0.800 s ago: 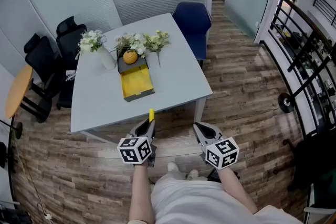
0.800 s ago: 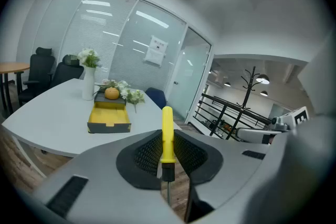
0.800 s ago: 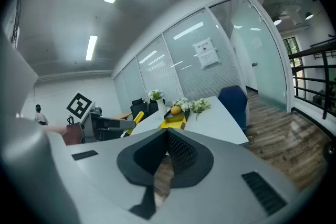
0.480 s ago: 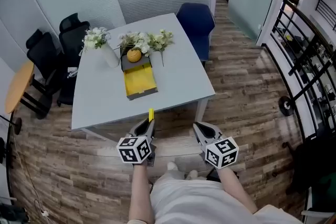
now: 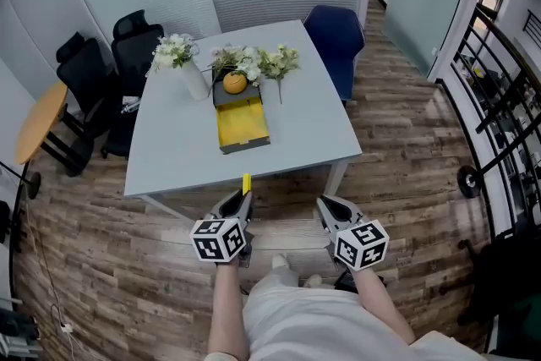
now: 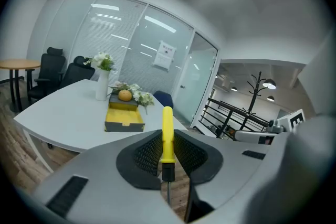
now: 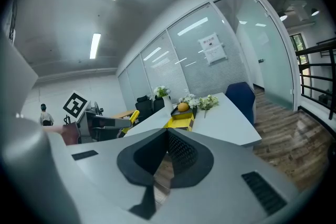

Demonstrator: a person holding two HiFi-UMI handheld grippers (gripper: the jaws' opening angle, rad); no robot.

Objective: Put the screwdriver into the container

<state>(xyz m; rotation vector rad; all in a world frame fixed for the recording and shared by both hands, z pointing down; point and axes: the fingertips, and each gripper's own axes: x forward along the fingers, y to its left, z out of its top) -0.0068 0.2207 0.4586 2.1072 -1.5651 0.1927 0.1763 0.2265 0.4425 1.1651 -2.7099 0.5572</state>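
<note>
My left gripper [image 5: 241, 200] is shut on a screwdriver [image 5: 246, 184], whose yellow handle points forward past the jaws. In the left gripper view the screwdriver [image 6: 167, 136] stands upright between the black pads [image 6: 145, 155], its dark shaft pointing back toward the camera. The container [image 5: 242, 124], a grey box with a yellow inside, lies open on the light grey table [image 5: 169, 156], well ahead of both grippers. My right gripper [image 5: 326, 205] is shut on nothing, level with the left one and short of the table's near edge. The container [image 7: 180, 122] also shows in the right gripper view.
An orange [image 5: 234, 83] sits at the container's far end, among white flowers [image 5: 277, 61] and a white vase [image 5: 193, 80]. A blue chair [image 5: 333, 34] stands at the table's far right corner and black office chairs [image 5: 101, 80] on its left. Wooden floor lies under me.
In the head view the table and the container have slid a little to the right. Both grippers keep the same pose, and the screwdriver stays in the left one.
</note>
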